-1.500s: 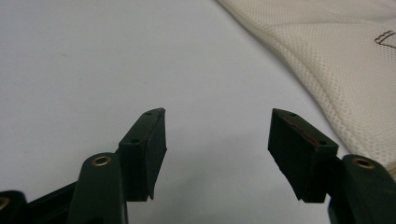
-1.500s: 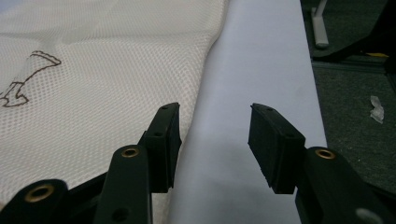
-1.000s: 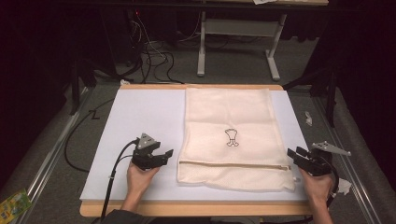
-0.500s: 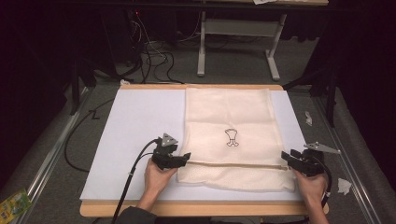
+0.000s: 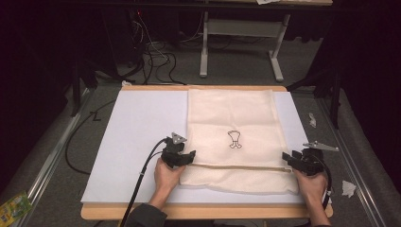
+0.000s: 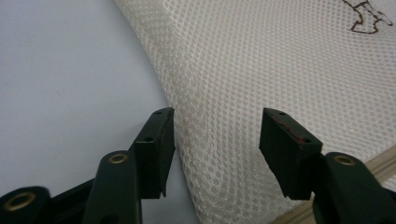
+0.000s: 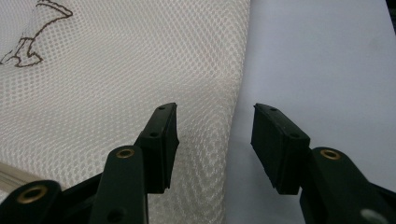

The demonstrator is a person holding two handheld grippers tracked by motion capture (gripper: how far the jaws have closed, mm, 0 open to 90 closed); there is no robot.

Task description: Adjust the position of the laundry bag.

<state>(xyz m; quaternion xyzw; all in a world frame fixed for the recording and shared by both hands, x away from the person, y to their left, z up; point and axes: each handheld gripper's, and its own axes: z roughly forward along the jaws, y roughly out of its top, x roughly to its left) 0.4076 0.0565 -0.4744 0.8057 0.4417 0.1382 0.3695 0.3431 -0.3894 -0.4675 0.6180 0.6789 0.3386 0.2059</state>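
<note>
A cream mesh laundry bag [image 5: 231, 118] lies flat on the white board [image 5: 137, 127], with a small brown emblem [image 5: 234, 140] at its middle and a zipper [image 5: 236, 167] across its near end. My left gripper [image 5: 187, 158] stands open at the bag's left edge by the zipper; its jaws straddle that edge [image 6: 187, 121] with mesh between them. At the right edge my right gripper [image 5: 288, 160] is open too, one jaw over the mesh [image 7: 140, 84] and the other over bare board [image 7: 322, 70]. Neither one holds anything.
The board rests on a wooden table [image 5: 203, 211] with its front edge near the hands. Grey floor surrounds it, with cables [image 5: 156, 56] and a metal desk frame [image 5: 241, 42] beyond. A green packet [image 5: 14, 206] lies at the lower left, paper scraps [image 5: 349, 188] at the right.
My left gripper has slid right across the board to the bag's left edge. The right gripper has shifted slightly left onto the bag's right edge. Both stayed open.
</note>
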